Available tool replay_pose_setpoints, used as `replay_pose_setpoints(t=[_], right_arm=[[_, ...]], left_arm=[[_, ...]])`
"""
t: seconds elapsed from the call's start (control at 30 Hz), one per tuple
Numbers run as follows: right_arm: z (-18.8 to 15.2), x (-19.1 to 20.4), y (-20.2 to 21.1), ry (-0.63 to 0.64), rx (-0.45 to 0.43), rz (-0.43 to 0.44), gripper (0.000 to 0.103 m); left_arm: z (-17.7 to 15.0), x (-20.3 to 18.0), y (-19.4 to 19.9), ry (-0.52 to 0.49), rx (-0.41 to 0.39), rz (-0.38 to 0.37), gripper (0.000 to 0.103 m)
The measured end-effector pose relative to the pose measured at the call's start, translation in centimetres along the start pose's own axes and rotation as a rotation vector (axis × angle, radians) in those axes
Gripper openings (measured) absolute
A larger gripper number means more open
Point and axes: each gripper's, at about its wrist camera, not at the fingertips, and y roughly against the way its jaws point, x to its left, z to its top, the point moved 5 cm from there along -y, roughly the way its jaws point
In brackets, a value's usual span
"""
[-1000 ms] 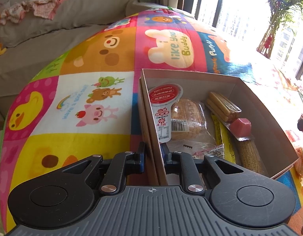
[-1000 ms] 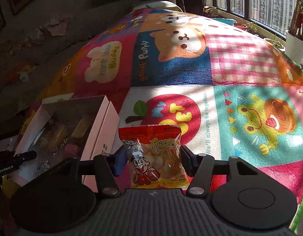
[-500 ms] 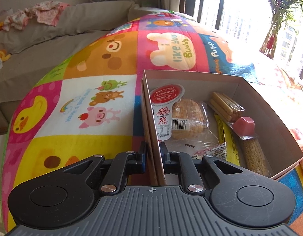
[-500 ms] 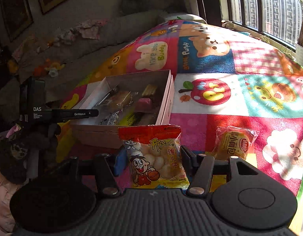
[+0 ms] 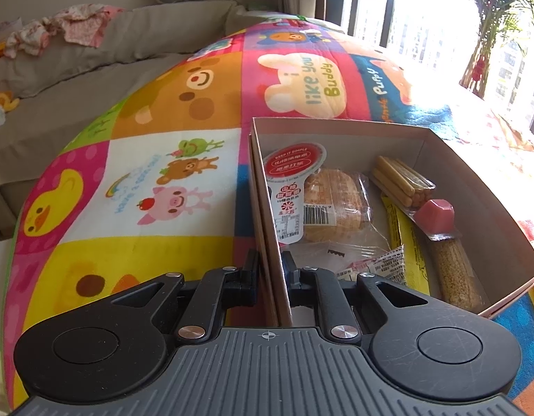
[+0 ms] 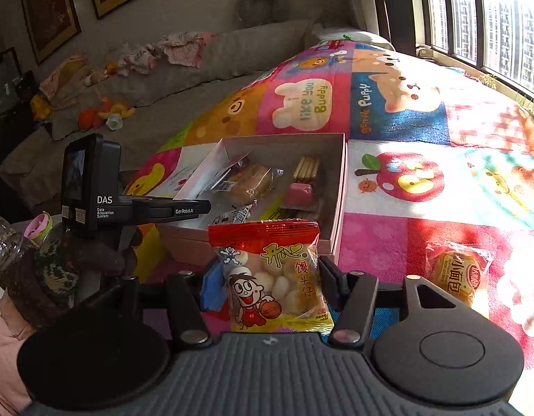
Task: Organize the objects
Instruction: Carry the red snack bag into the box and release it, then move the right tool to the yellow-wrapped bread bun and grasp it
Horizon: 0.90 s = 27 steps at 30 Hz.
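Observation:
An open cardboard box [image 5: 339, 135] lies on the colourful play mat and holds several wrapped snacks, among them a bread packet [image 5: 332, 204], a stick-biscuit pack [image 5: 402, 180] and a pink jelly cup [image 5: 435, 213]. My left gripper [image 5: 269, 270] is shut on the box's near-left wall. In the right wrist view the box [image 6: 284, 138] sits ahead, with the left gripper's body [image 6: 93, 187] at its left. My right gripper [image 6: 270, 277] is shut on a red and yellow snack bag [image 6: 273, 277], held above the mat just in front of the box.
A yellow bun packet [image 6: 457, 270] lies on the mat to the right of the box. A grey sofa [image 6: 197, 62] with clothes and toys runs along the back left. Windows and a plant [image 5: 492, 17] stand beyond the mat's far right.
My right gripper has drawn back and risen with the snack bag, so the box and the bun packet now show in its view. The left gripper still holds the box wall.

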Motion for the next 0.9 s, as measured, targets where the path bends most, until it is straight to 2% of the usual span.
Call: replay_pose_setpoints(t=[0.23,0.43,0.53,0.57,0.6,0.63,0.8,0.9], right_arm=[[4.5,0.4,-4.2,-0.041,-0.009,0.003,0.057],[5.8,1.2,-9.2,-0.049,0.009,-0.047,0.057],[6.4,1.0,-10.9,-0.093,-0.011,-0.036,0.058],[6.5,0.9,-11.2,-0.105,-0.016,-0.011,0.060],[6.5,0.7,-11.5,-0.118,-0.001,0.013,0.071],[6.4,0.4,-11.4,-0.133,0.000,0.010,0.077],[4.8,-1.6,-8.2,-0.116,-0.034,-0.055,0.078],[3.1,-4.1,-4.8,-0.131,-0.070,-0.105,0.083]], left_arm=[[-0.4,0.1,-0.4,0.002,0.011,-0.004,0.015],[-0.1,0.2,0.0,0.001,-0.001,-0.008,0.014],[0.1,0.1,0.1,-0.004,-0.003,0.005,0.014],[0.1,0.0,0.2,-0.010,-0.005,0.008,0.014],[0.1,0.0,0.2,-0.014,-0.007,0.011,0.014],[0.1,0.0,0.2,-0.017,-0.009,0.012,0.013],[0.1,0.0,0.3,0.004,-0.013,0.002,0.013],[0.1,0.0,0.4,0.014,-0.017,0.001,0.013]])
